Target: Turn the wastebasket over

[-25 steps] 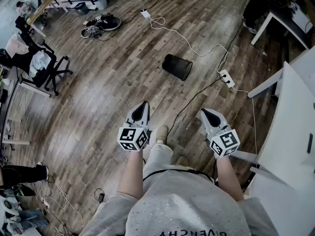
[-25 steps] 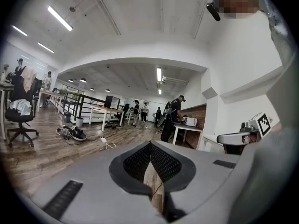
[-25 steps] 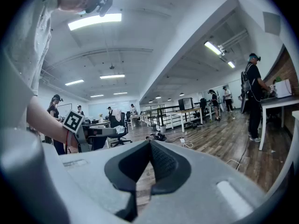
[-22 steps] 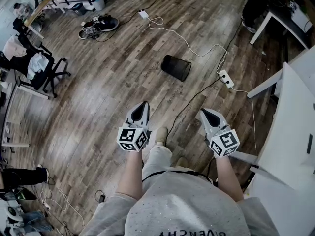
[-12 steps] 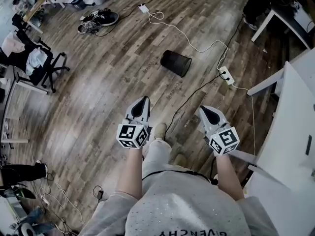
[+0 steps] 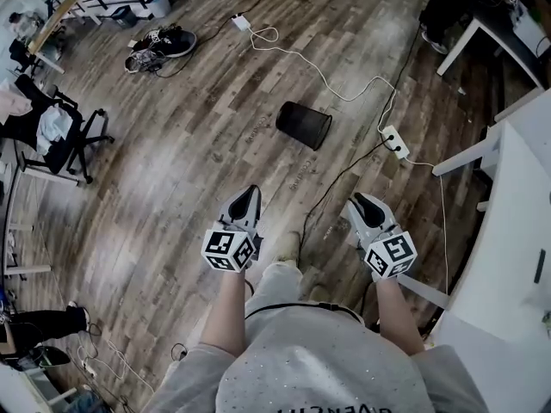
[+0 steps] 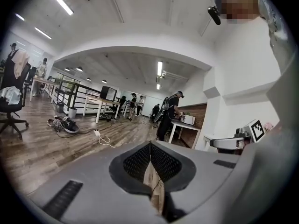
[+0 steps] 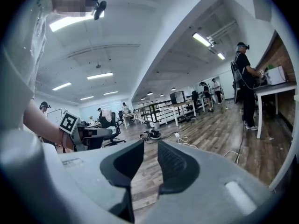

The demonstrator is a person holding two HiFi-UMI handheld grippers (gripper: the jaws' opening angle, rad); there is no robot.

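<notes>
We hold both grippers low and pointed ahead, since the wastebasket (image 6: 304, 125) lies on its side on the wood floor (image 6: 198, 144) well beyond them, near a power strip (image 6: 395, 140). The left gripper (image 6: 250, 194) has its jaws pressed together on nothing. The right gripper (image 6: 361, 201) has just been opening its jaws, readying a grasp, with nothing between them. Neither gripper view shows the basket, and its mouth perhaps faces the strip.

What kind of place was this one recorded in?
Most likely an open-plan office or workshop: a white desk, a swivel office chair, and a power strip with cables trailing over the wood-plank floor.
</notes>
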